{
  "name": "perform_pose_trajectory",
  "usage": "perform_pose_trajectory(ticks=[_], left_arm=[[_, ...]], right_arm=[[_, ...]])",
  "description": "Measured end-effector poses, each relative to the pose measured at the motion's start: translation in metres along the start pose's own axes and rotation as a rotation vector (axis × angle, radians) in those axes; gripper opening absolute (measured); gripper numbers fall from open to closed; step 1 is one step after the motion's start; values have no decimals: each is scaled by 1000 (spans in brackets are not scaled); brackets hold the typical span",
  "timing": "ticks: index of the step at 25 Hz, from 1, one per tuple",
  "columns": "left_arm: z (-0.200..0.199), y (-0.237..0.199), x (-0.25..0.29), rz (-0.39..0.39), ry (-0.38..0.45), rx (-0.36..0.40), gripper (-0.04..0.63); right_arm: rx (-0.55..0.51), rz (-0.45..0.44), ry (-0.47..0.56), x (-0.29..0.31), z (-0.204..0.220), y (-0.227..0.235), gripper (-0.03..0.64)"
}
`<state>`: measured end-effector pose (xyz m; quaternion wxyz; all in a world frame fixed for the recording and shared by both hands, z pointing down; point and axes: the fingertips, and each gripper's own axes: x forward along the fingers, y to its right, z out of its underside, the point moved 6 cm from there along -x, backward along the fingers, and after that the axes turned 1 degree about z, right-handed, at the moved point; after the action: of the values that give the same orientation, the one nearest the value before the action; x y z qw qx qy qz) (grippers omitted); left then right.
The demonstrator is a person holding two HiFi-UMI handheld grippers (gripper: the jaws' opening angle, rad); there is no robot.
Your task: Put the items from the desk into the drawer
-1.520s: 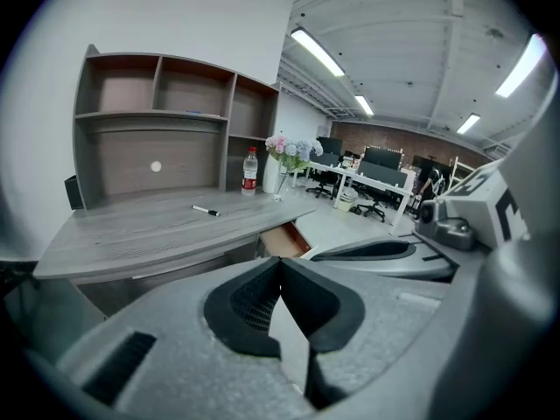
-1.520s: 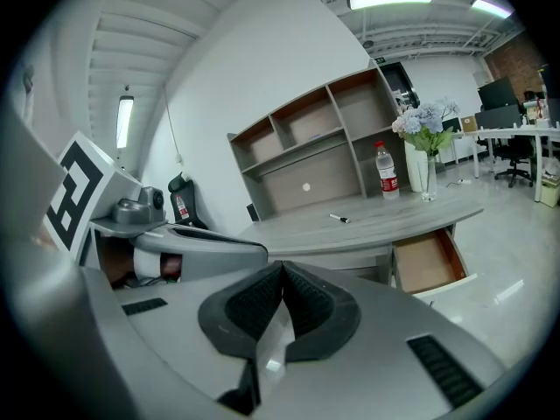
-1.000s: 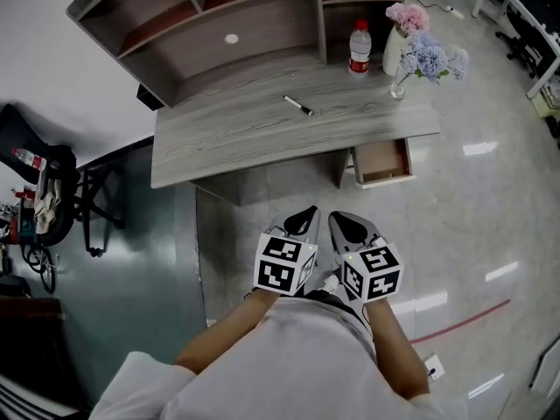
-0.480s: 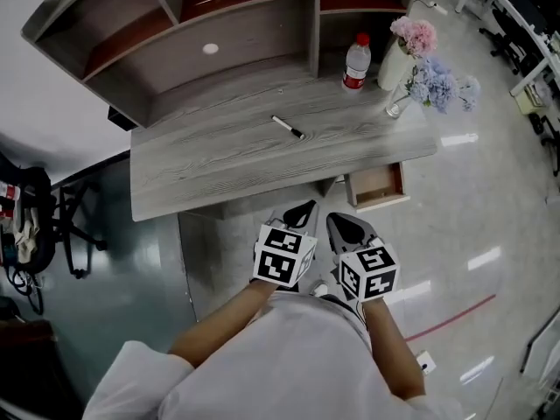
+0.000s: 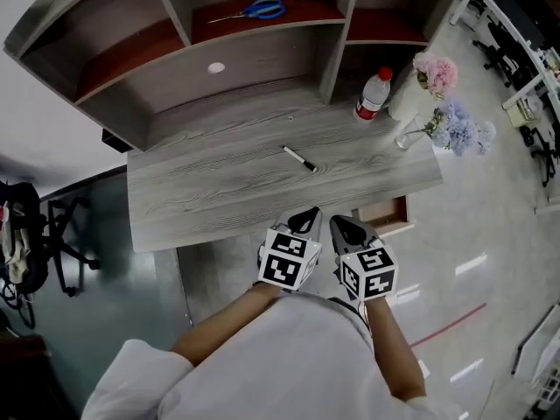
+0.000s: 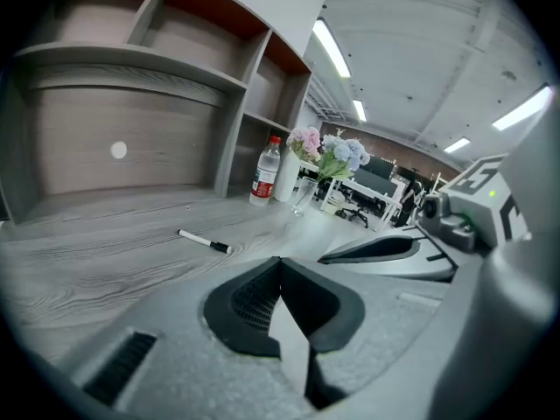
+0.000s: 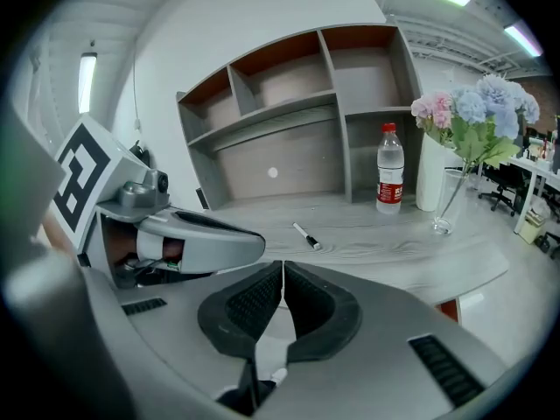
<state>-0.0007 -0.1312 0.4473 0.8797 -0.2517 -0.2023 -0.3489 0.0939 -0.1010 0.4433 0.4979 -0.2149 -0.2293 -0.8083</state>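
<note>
A pale, glossy floor lay under a grey wood-grain desk [image 5: 219, 199] with an open hutch of shelves [image 5: 175, 24] along its far edge. In the head view, a black-capped white marker [image 5: 299, 158] rested on the bare middle of the desktop, at 12 o'clock from the two grippers and well apart from them. A red-labelled water bottle [image 5: 372, 94] stood at 1 o'clock, with a white vase of pink flowers [image 5: 435, 77] just beside it and a glass vase of blue flowers [image 5: 459, 128] toward 2 o'clock. Blue-handled scissors [image 5: 262, 10] lay on a shelf at 12 o'clock. The drawer [image 5: 385, 216] stood pulled open under the desk's near edge, at 3 o'clock from the right gripper [image 5: 339, 223]. The left gripper [image 5: 308, 213] was held alongside it, both at the near edge of the desk. Each gripper's pads were pressed together with nothing between them.
</note>
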Motion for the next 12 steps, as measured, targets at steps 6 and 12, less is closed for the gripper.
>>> perform_pose_trajectory(ticks=[6,12], left_arm=[[-14,-26,5,20,17,-1,3],[-17,-43,9,8,22,-30,3]], right_arm=[[-38,38,-46,34,-15,0,3],[-79,24,-68,61,-24,-1,3]])
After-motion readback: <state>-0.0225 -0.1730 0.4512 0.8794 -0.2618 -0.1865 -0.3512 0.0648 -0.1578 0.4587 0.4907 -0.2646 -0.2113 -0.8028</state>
